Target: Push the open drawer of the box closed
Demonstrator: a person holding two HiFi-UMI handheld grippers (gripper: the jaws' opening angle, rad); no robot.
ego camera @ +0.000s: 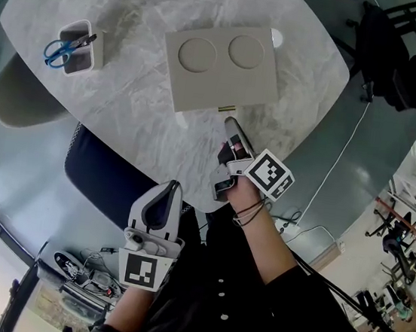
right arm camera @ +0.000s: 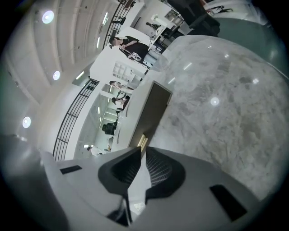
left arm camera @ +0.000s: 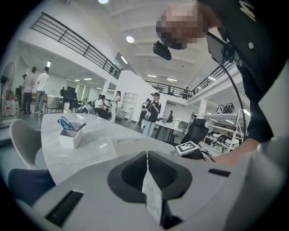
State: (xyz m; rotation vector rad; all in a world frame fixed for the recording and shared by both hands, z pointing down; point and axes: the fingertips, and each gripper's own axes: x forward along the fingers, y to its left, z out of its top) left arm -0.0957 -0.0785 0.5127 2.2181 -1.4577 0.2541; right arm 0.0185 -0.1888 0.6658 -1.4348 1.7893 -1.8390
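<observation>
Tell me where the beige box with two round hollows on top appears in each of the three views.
Head view: the box is at upper centre, seen from above.
Left gripper view: the box is at centre, just below the middle, seen low and flat.
Right gripper view: the box is left of centre, tilted, seen from its side.
Shared landmark: the marble table, under the box in all three.

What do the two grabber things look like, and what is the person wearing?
The left gripper and right gripper have pale grey pointed shells with black ribbed pads inside. Each carries a white cube printed with black square markers. The person wears a black top with white buttons, and dark bands around the right wrist.
</observation>
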